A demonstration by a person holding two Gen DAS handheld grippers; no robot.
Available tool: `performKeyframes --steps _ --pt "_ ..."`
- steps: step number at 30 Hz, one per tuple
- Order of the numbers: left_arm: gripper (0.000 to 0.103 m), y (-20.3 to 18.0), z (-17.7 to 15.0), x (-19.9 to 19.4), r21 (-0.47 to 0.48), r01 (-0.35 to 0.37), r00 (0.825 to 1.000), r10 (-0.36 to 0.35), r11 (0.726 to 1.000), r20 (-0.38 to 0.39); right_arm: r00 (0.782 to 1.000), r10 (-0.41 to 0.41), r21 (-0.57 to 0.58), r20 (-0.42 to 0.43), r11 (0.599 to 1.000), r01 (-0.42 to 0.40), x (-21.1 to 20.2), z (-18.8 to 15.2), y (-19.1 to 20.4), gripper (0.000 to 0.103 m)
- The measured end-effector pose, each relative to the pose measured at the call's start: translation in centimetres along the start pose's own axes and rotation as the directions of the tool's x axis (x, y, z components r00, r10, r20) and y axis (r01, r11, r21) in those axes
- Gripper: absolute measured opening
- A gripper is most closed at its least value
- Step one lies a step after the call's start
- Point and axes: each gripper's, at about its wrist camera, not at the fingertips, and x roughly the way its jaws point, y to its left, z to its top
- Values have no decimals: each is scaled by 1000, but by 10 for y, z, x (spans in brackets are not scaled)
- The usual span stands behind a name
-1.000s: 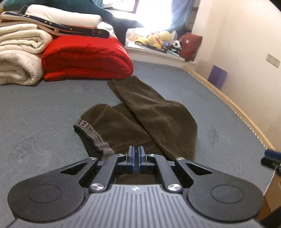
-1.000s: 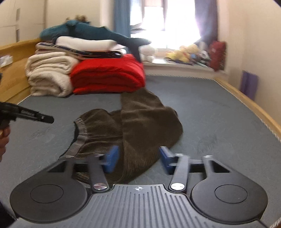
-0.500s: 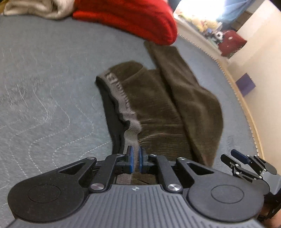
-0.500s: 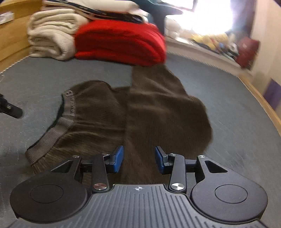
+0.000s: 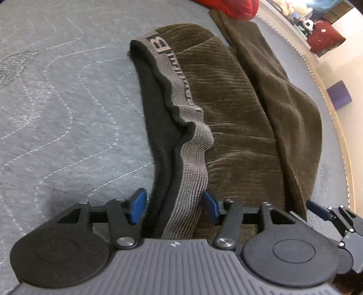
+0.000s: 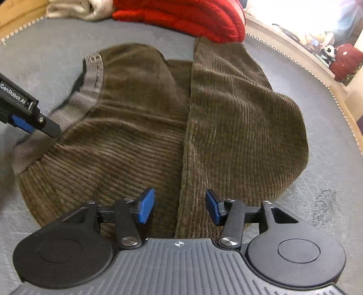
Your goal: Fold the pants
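Brown corduroy pants [image 5: 238,109] lie folded on the grey bed, also in the right wrist view [image 6: 204,118]. Their grey elastic waistband [image 5: 195,149] runs toward my left gripper [image 5: 174,205], which is open with the waistband between its blue pads, just above the cloth. My right gripper [image 6: 179,205] is open and low over the near edge of the pants, straddling the seam where one leg lies over the other. The left gripper's fingertips [image 6: 43,123] show at the waistband in the right wrist view. The right gripper's tip [image 5: 326,213] shows at the lower right of the left wrist view.
The grey quilted mattress [image 5: 56,102] surrounds the pants. A red folded quilt [image 6: 181,15] lies just beyond them, with cream blankets [image 6: 74,8] to its left. The bed's wooden edge [image 5: 340,136] runs along the right. Plush toys and a red cushion [image 6: 344,61] sit on the sill.
Both grippers have dropped closer to the pants. My left gripper, shut before, has opened around the waistband. My right gripper stays open, now nearer the cloth.
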Motion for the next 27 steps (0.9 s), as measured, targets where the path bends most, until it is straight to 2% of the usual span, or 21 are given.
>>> performKeyframes --steps 4,6,7,8,9,10,12,18,22,25,27 --pt "62 -6 1 3 21 11 1000 -11 1000 0 997 -61 48 -50 997 63 12 -1 -8 50" --pt "60 -8 0 4 53 7 1000 -7 999 2 997 -61 92 -56 994 66 13 -1 -17 40" --pt "58 -9 -2 3 75 -2 1000 1 997 4 997 -52 115 -62 992 59 12 -1 -21 28" --pt "52 -10 -3 2 95 -6 1000 5 995 7 997 -38 134 -70 990 47 12 -1 -25 15" --pt "44 -10 -4 0 109 -7 1000 6 994 9 997 -31 140 -73 989 41 10 -1 -25 10" --pt "43 -9 -5 -2 116 -7 1000 6 993 10 997 -28 138 -72 990 38 8 -1 -26 9" --pt "29 -8 -6 -9 96 5 1000 -6 995 4 998 -27 118 -58 992 34 1 -1 -26 8" --pt "21 -24 -14 -51 109 42 997 -48 993 55 998 41 50 41 998 -43 -38 -11 -38 7" --pt "18 -27 -25 -89 126 32 993 -46 992 112 993 90 -20 70 996 -89 -57 -25 -41 7" --pt "10 -17 -33 -123 143 34 989 -54 989 136 983 161 -41 93 987 -157 -75 -31 -45 7" --pt "7 -9 -43 -143 163 19 991 -40 986 130 965 240 -62 109 970 -234 -90 -34 -43 7"
